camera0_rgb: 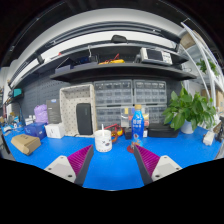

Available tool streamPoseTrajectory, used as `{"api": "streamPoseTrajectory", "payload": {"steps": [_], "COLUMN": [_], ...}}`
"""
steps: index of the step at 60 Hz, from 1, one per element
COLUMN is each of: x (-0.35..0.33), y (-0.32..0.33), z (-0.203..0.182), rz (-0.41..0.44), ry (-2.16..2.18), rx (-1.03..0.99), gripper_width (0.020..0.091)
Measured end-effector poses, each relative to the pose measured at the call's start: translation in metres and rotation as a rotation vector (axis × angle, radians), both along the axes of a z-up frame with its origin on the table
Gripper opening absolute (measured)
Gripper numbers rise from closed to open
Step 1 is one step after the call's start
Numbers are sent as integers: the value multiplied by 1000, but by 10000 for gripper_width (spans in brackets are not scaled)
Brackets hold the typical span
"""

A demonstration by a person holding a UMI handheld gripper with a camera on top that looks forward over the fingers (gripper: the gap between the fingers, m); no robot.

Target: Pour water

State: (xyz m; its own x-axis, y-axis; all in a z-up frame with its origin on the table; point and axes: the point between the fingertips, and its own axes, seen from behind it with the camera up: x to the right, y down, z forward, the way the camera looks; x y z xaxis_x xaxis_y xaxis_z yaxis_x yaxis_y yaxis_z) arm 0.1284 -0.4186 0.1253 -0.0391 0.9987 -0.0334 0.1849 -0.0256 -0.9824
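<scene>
Hovering released and empty over the blue bench (115, 165), the tongs (112, 160) stand spread wide, pink pads facing in. Beyond the fingertips sits a white cup (103, 140); to the right of the cup stands a blue bottle (138, 125), near it. Further right of the cup grows a potted plant (188, 110). Judging by this, the approach is the step in hand: next, advance and close on the bottle.
</scene>
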Motion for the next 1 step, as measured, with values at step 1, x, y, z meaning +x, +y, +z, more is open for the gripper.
{"api": "streamPoseTrajectory", "payload": {"steps": [1], "x": [0], "y": [0], "z": [0], "rz": [0], "ry": [1], "rx": [0], "gripper_width": [830]}}
